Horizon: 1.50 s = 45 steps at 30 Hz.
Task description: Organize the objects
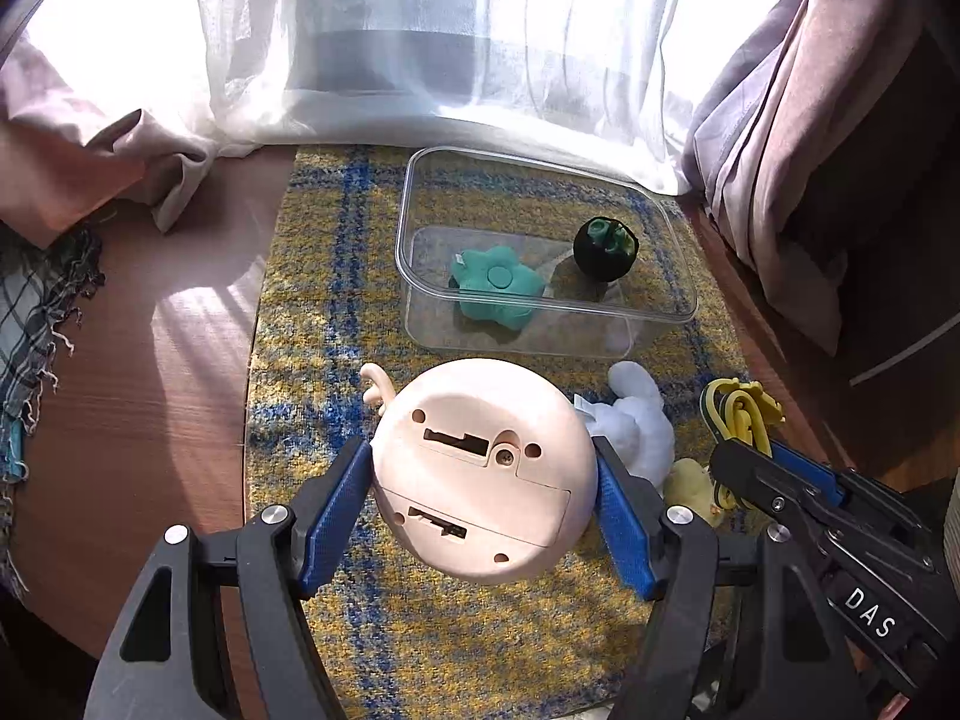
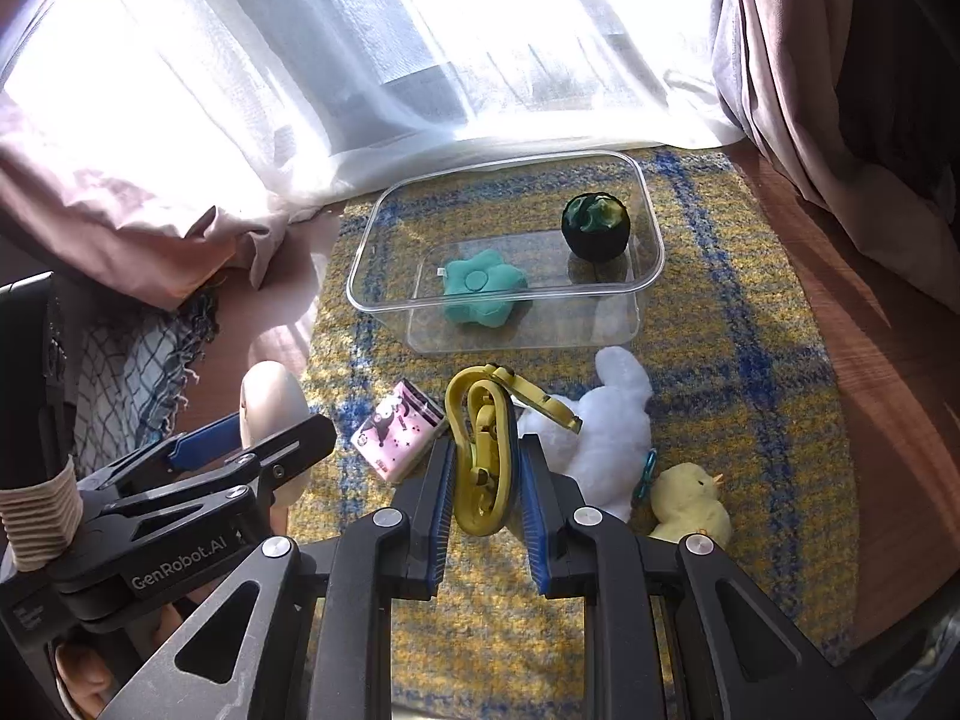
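Note:
My left gripper [image 1: 483, 474] is shut on a round cream plastic toy [image 1: 480, 468], its underside with battery cover facing the camera, held above the rug. In the right wrist view that toy [image 2: 270, 402] shows at the left in the left gripper [image 2: 240, 450]. My right gripper [image 2: 483, 480] is shut on a yellow clip [image 2: 480, 450], which also shows at the right of the left wrist view as the yellow clip [image 1: 741, 408]. Behind them stands a clear plastic box [image 1: 420, 204] [image 2: 372, 240] holding a teal plush flower [image 1: 498, 285] [image 2: 480, 291] and a black ball [image 1: 603, 249] [image 2: 595, 225].
A yellow-and-blue plaid rug [image 2: 750, 372] covers the wooden table [image 1: 150, 390]. On it lie a white plush [image 2: 606, 426], a yellow chick [image 2: 690, 501] and a pink card pack [image 2: 396, 429]. Curtains [image 2: 300, 90] hang at the back; a checked scarf [image 1: 30, 324] lies left.

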{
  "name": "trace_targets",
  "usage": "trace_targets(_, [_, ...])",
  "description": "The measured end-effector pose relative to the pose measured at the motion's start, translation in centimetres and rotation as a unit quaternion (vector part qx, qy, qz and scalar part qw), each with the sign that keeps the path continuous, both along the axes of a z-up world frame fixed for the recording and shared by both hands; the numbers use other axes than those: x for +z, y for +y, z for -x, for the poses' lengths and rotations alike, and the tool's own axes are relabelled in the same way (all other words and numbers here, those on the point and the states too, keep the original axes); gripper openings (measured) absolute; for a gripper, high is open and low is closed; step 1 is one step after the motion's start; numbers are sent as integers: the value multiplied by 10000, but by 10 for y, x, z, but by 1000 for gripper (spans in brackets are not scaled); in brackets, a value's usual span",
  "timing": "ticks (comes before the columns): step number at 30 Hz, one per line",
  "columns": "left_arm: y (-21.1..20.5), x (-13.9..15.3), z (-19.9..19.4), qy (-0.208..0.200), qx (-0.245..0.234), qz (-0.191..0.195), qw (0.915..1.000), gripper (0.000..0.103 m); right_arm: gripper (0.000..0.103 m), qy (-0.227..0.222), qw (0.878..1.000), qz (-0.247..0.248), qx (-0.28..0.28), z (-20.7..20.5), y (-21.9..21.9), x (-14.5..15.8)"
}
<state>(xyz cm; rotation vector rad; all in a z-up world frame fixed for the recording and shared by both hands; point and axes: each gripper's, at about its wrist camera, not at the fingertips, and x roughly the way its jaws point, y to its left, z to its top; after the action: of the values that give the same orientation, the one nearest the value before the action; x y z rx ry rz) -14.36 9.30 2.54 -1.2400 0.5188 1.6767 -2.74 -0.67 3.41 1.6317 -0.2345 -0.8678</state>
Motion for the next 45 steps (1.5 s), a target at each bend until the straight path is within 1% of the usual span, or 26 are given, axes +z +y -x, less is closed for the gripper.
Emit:
trace_targets(8, [12,16,-1,69,-22,-129,9999,71,21,-55,9998,74,-147,21,-5,-1])
trace_targets(12, [21,20,1,8,-74,-158,9998,71,22,-128,9997,56,-179,26,-9,-5])
trace_targets(24, [53,28,8,132,-244,-205,9994,71,22,-227,9992,15,-339,37,-27,-15])
trace_targets(34, [94,22,29,117,-345,-98,9993,71,21,-256,9992,-106,-296,45,-66,-31])
trace_targets(45, [142,-3,52,-21,-413,257,9988,71,21,-321,9990,-324,31,45,-116,-59])
